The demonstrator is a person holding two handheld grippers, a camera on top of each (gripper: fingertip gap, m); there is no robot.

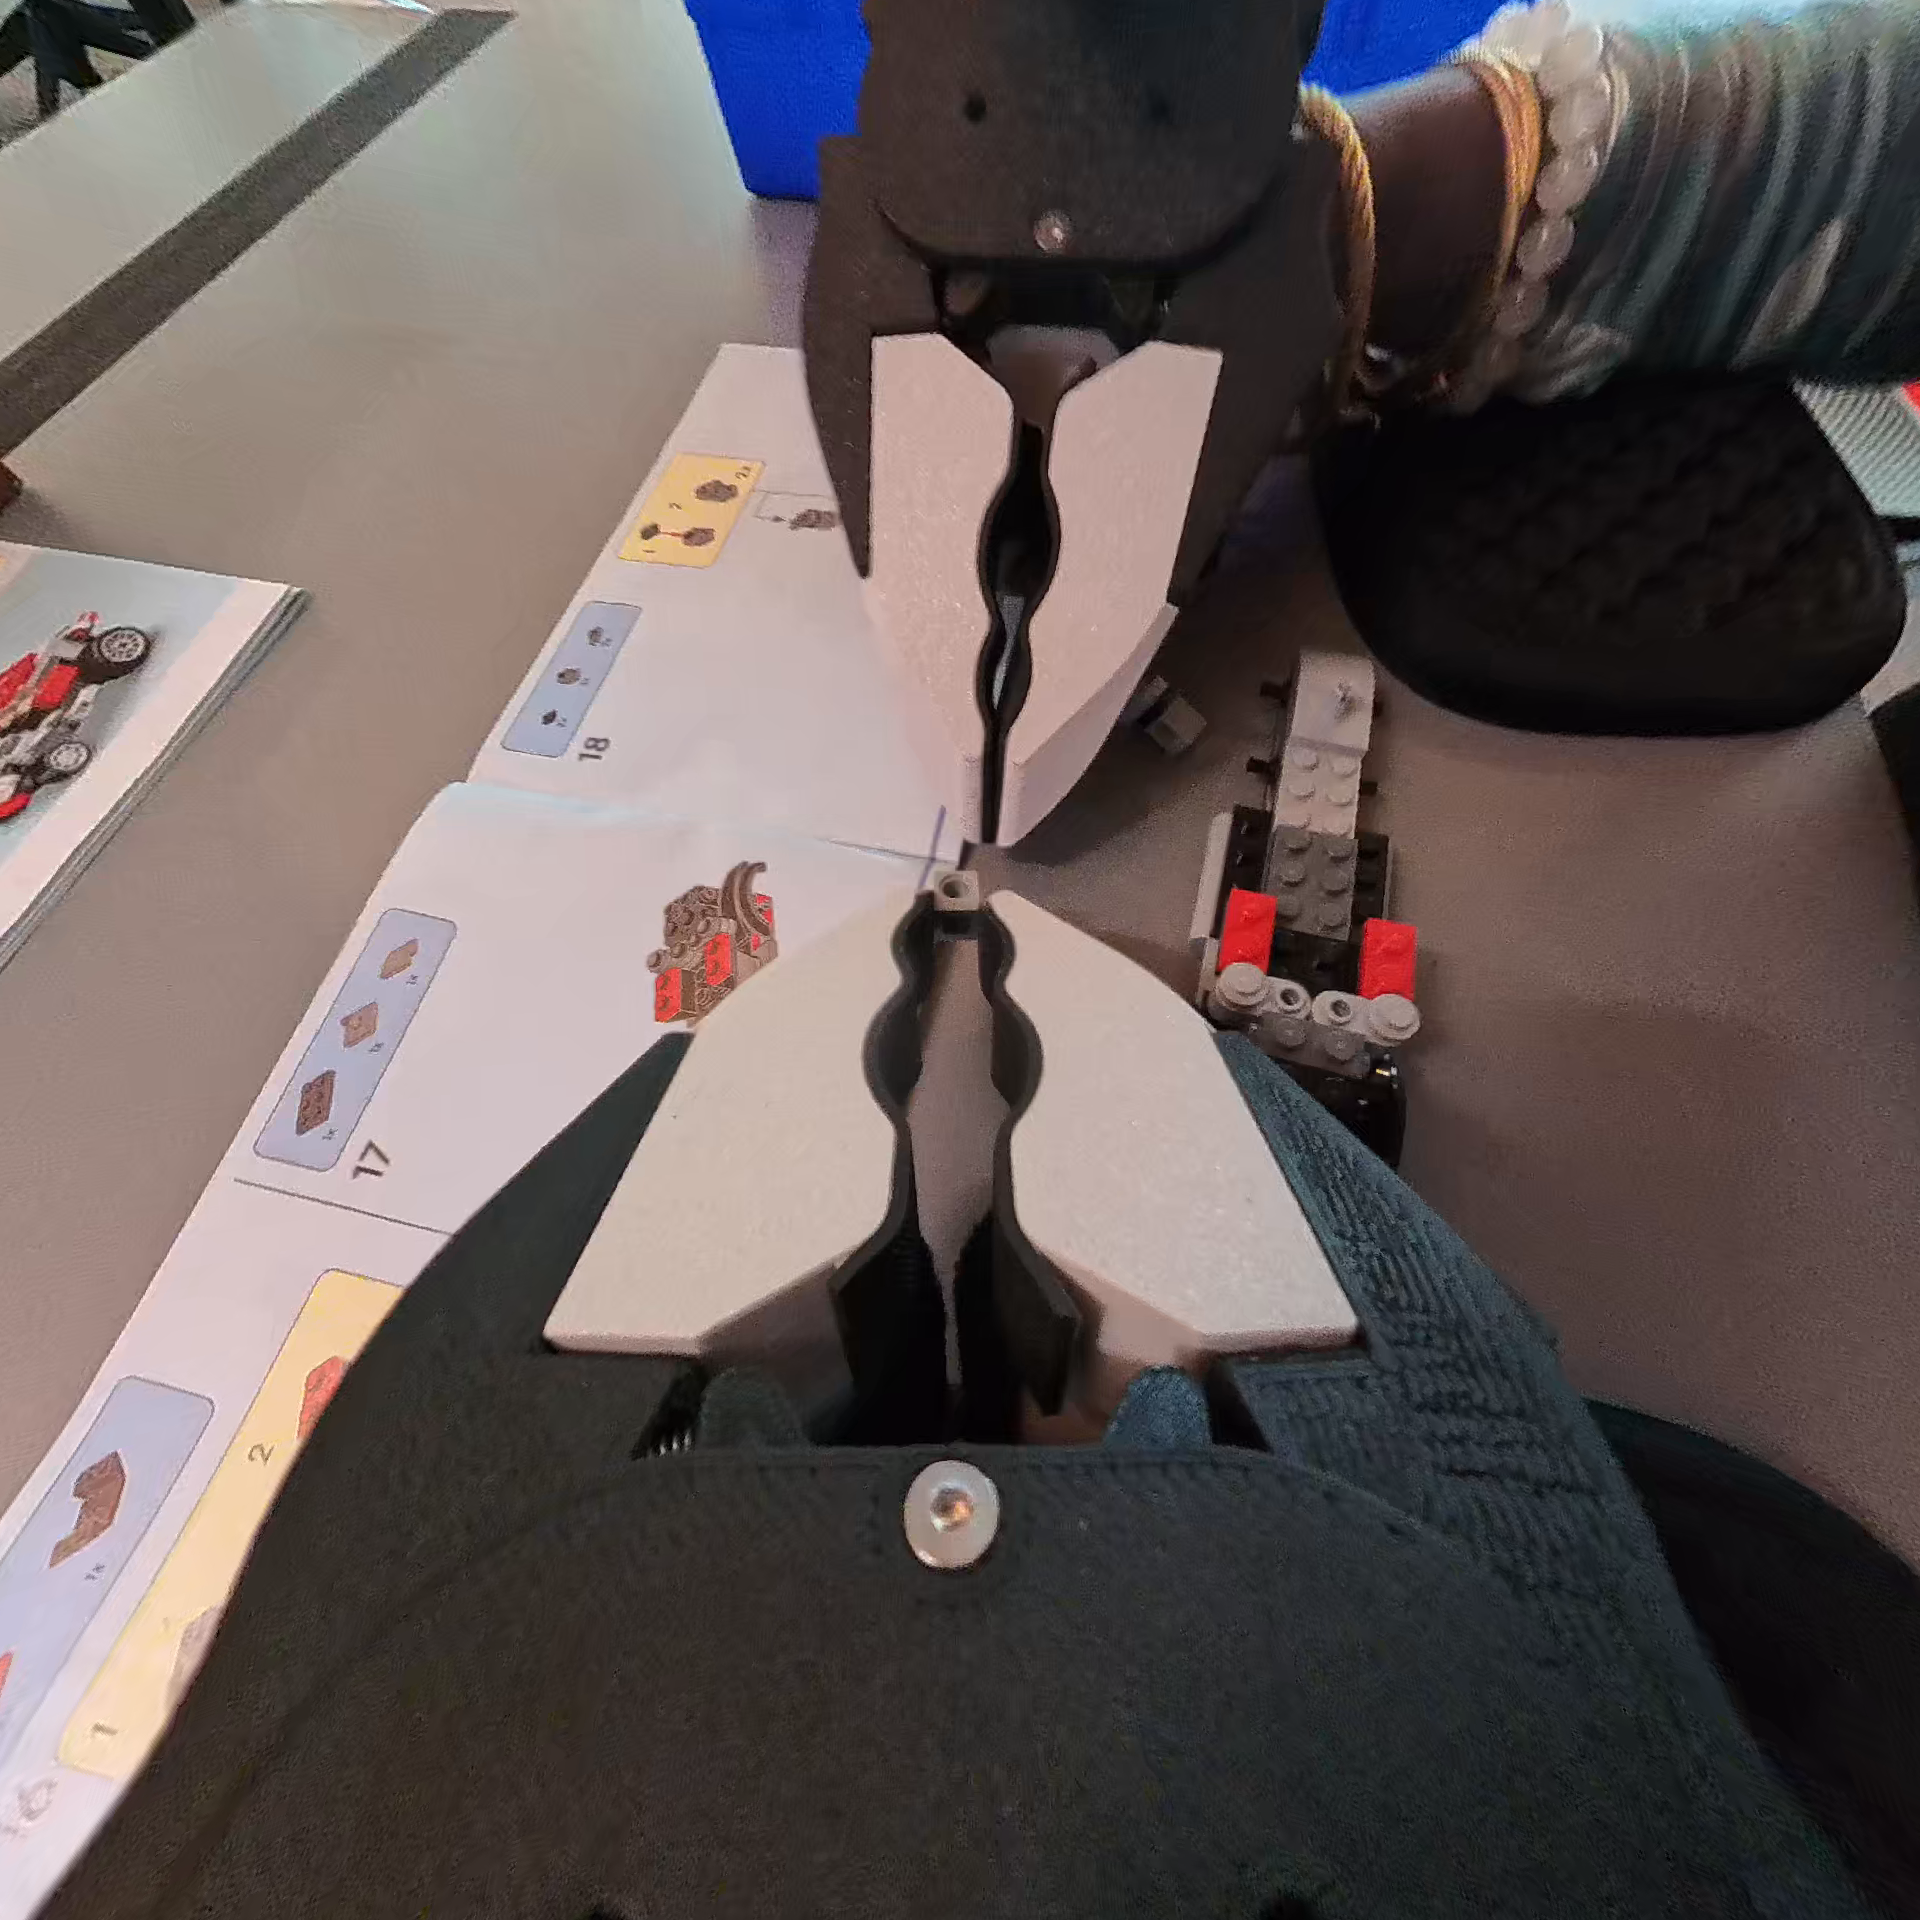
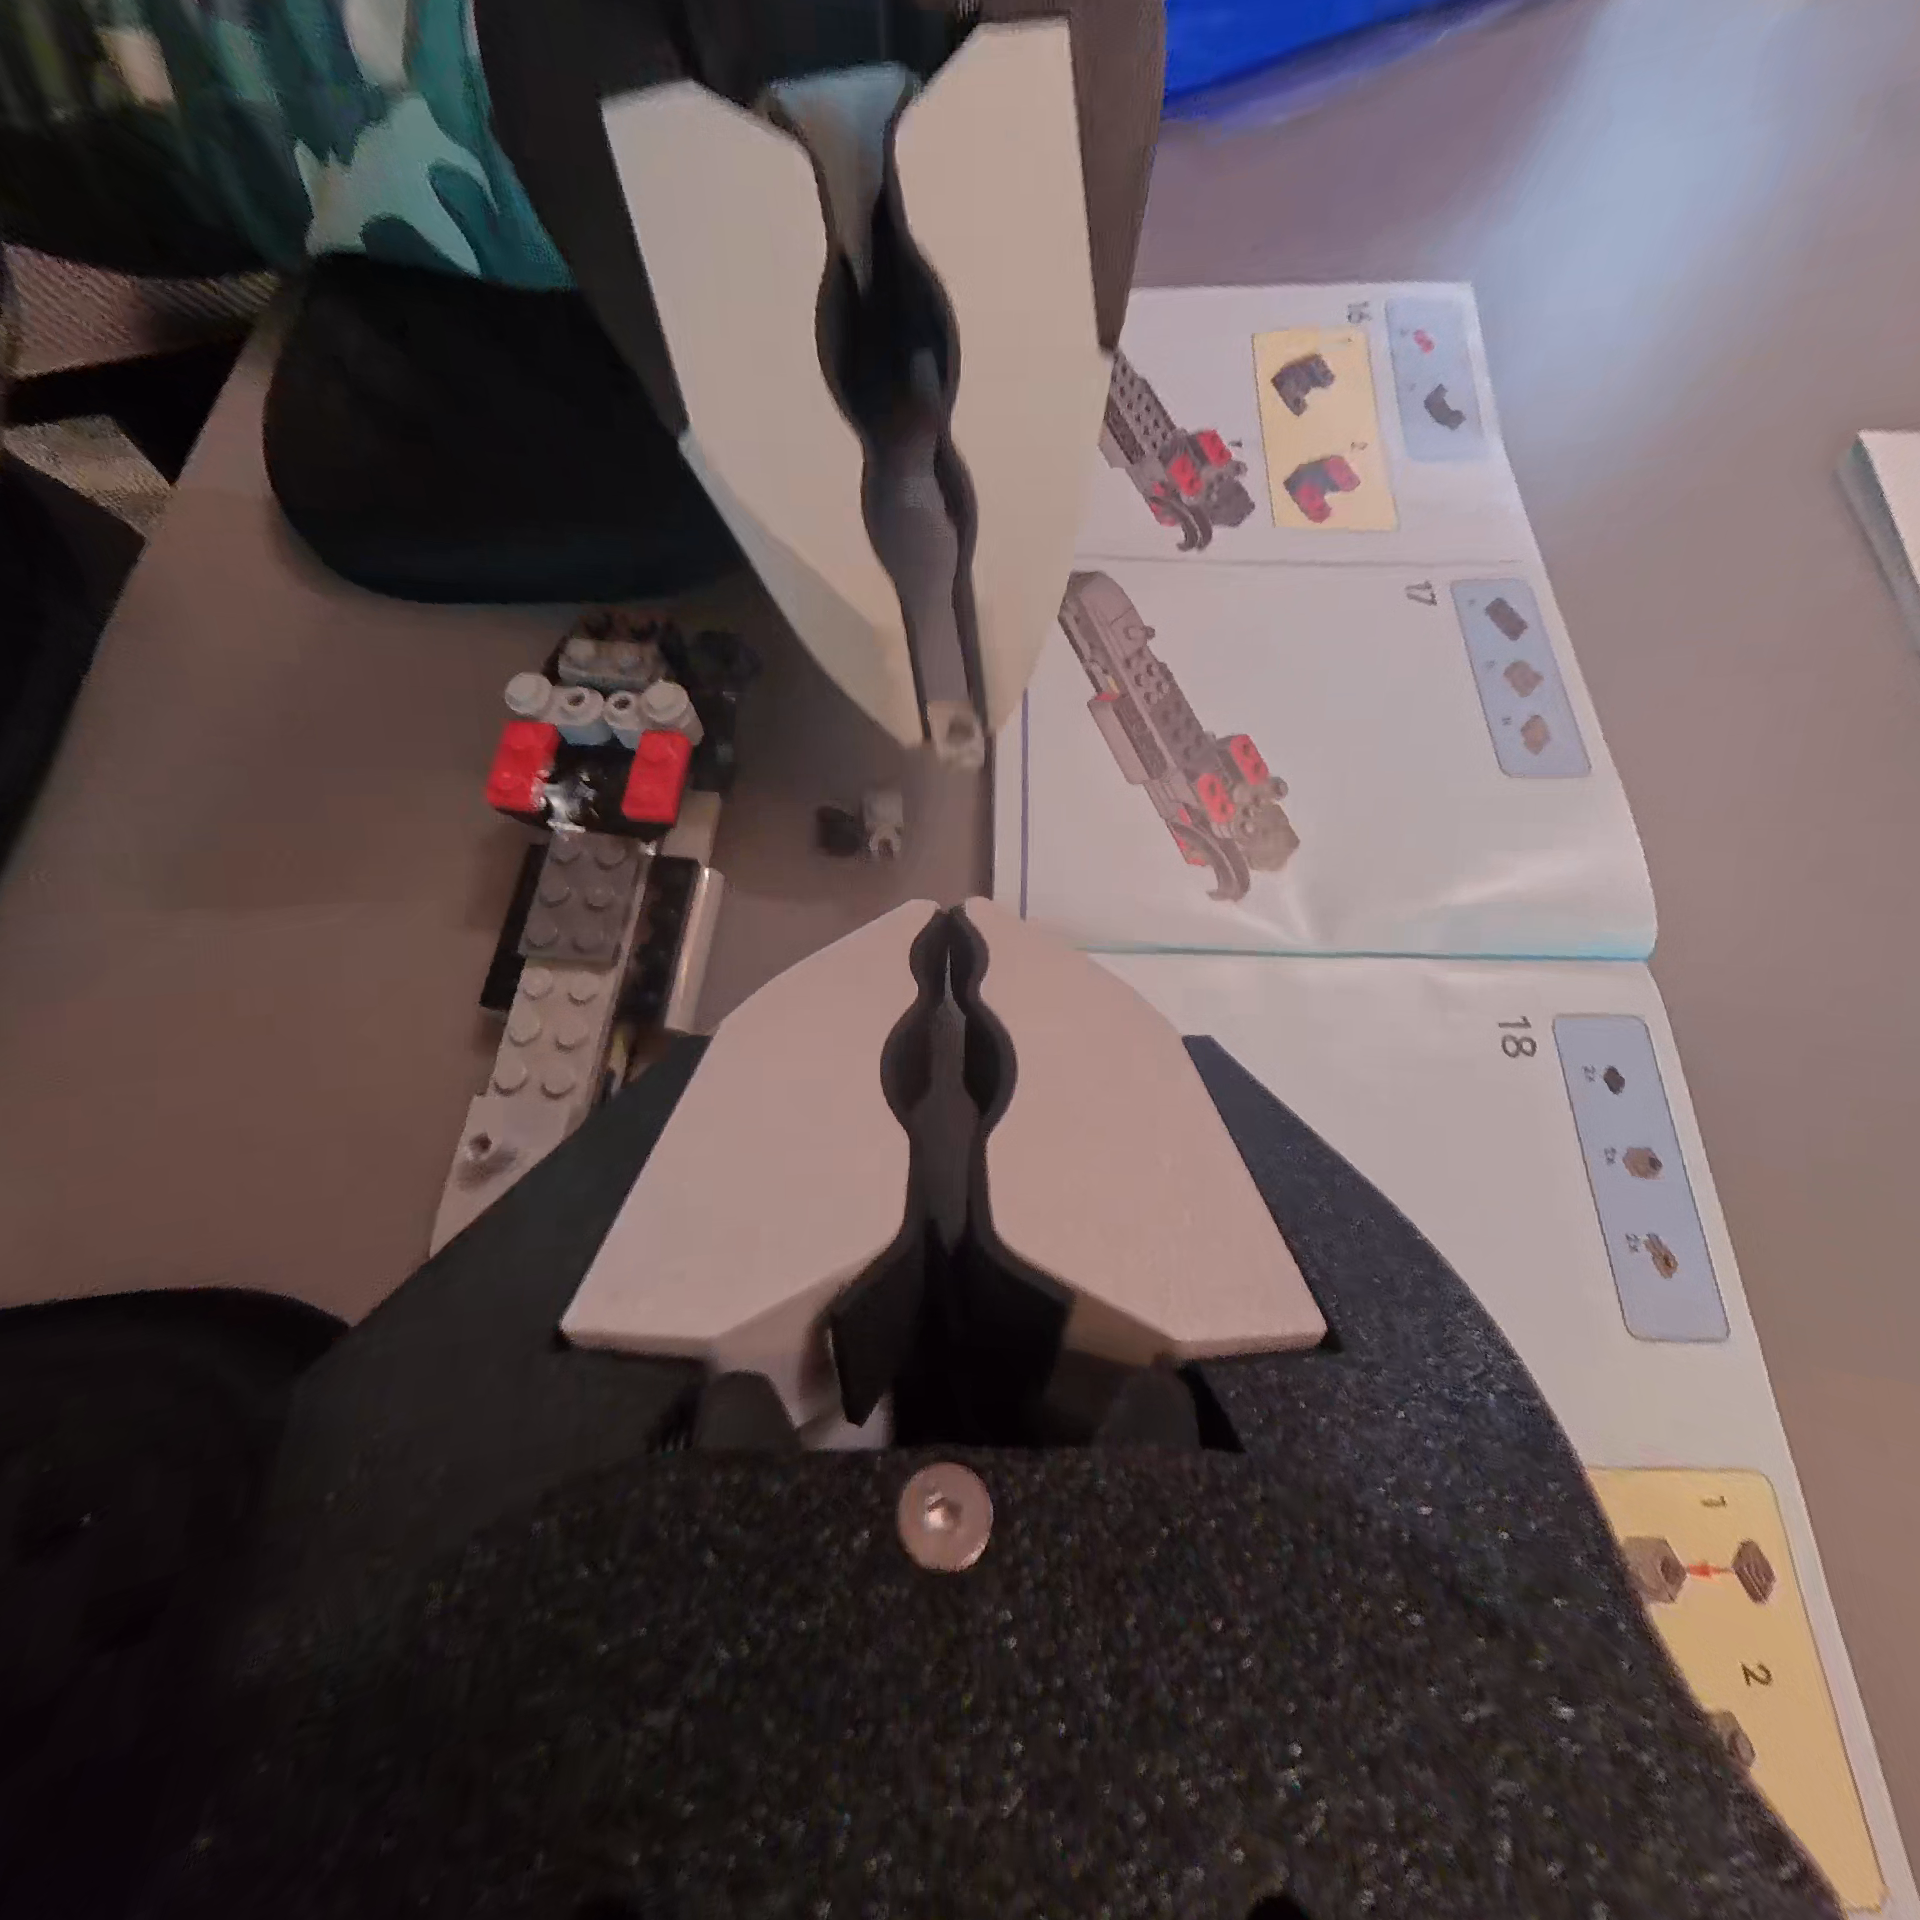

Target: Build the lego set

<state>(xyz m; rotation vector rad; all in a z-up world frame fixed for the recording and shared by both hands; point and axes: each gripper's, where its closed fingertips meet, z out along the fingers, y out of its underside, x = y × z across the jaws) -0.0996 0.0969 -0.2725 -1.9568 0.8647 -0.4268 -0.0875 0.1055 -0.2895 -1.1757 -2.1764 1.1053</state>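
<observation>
My left gripper [image 1: 954, 906] is shut on a small light grey lego piece [image 1: 956, 891] with a round hole, pinched at the very fingertips. The right wrist view shows this piece [image 2: 957, 727] at the tips of the left gripper [image 2: 951, 732], above the table. My right gripper [image 2: 951, 916] is shut, pads together, with nothing visible between them. In the left wrist view it [image 1: 982, 836] points tip to tip at the left gripper, very close to the grey piece. The partly built lego model [image 1: 1311, 904], grey, black and red, lies on the table beside both grippers [image 2: 592, 831].
An open instruction booklet [image 1: 582, 935] [image 2: 1351, 790] lies under and beside the grippers. A small loose grey and black part [image 1: 1169, 717] [image 2: 862, 821] lies near the model. A second booklet [image 1: 104, 686], a blue bin [image 1: 769, 94] and a black seat [image 1: 1600, 551] surround the area. Left and right tips are no more than a few centimetres apart. The black seat [image 1: 1600, 551] sits 15 cm or so from the ends of my right fingers.
</observation>
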